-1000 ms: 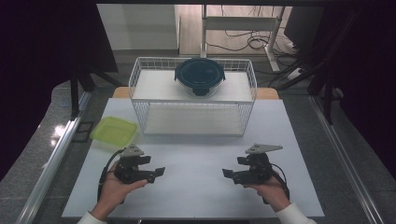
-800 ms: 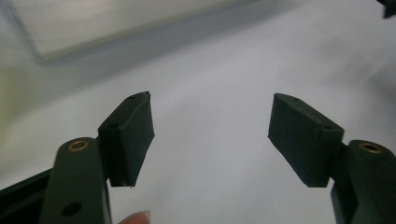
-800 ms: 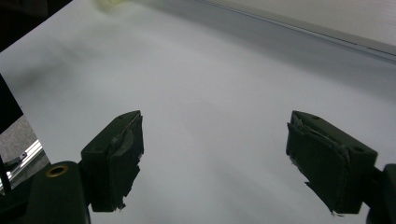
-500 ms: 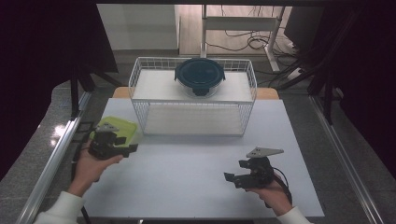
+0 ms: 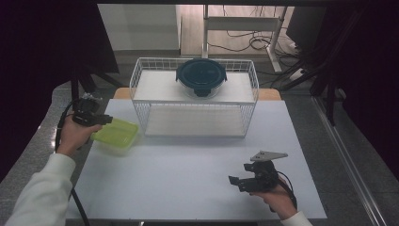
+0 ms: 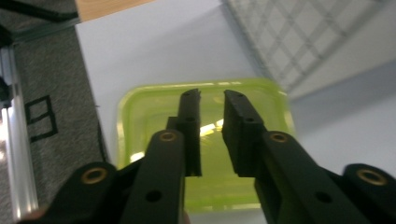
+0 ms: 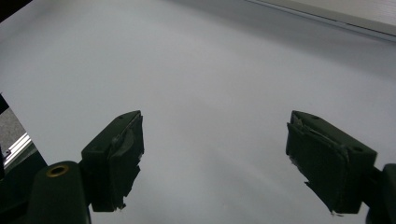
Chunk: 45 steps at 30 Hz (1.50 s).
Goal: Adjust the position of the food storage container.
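While the green lid (image 6: 205, 154) lies flat on the table beneath the left gripper (image 6: 212, 100), which has just narrowed its jaws to a slit above it, grasp pending; right gripper (image 7: 212, 154) wide, well apart.

I count one green lid (image 5: 115, 135), one round lidded container (image 5: 201, 77), one wire basket (image 5: 141, 94), two hand-held grippers: left (image 5: 107, 121), right (image 5: 234, 182).

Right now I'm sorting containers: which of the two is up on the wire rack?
The dark round lidded container sits on top of the white wire rack. The yellow-green square container rests on the table by the left gripper.
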Each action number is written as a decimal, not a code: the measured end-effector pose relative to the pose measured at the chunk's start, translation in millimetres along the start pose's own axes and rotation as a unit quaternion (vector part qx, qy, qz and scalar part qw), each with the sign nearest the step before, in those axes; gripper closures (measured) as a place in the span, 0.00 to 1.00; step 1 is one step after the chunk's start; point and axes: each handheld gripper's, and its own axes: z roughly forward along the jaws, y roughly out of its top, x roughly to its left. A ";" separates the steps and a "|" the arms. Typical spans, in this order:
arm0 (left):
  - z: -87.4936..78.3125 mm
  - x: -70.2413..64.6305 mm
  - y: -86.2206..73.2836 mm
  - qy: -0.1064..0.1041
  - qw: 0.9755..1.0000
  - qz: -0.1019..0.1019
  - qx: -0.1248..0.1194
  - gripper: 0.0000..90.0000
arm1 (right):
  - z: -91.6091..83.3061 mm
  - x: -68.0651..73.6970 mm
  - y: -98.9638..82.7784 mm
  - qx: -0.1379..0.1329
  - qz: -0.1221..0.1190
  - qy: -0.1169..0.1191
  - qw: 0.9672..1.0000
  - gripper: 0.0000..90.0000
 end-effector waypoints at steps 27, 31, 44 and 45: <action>78.2 72.4 11.8 0.064 0.994 -0.012 0.091 1.00 | 5.1 -3.6 -3.7 0.015 0.004 -0.010 1.000 0.22; 87.4 70.2 12.7 0.066 0.993 -0.005 0.103 1.00 | 6.2 -2.6 -4.6 0.015 0.003 -0.011 1.000 0.22; 102.9 51.2 19.5 0.048 0.993 0.039 0.104 1.00 | 5.5 -6.7 -6.0 0.015 0.011 -0.013 1.000 0.22; 103.3 49.6 19.7 0.046 0.993 0.044 0.104 1.00 | 5.6 -6.3 -5.9 0.015 0.012 -0.013 1.000 0.22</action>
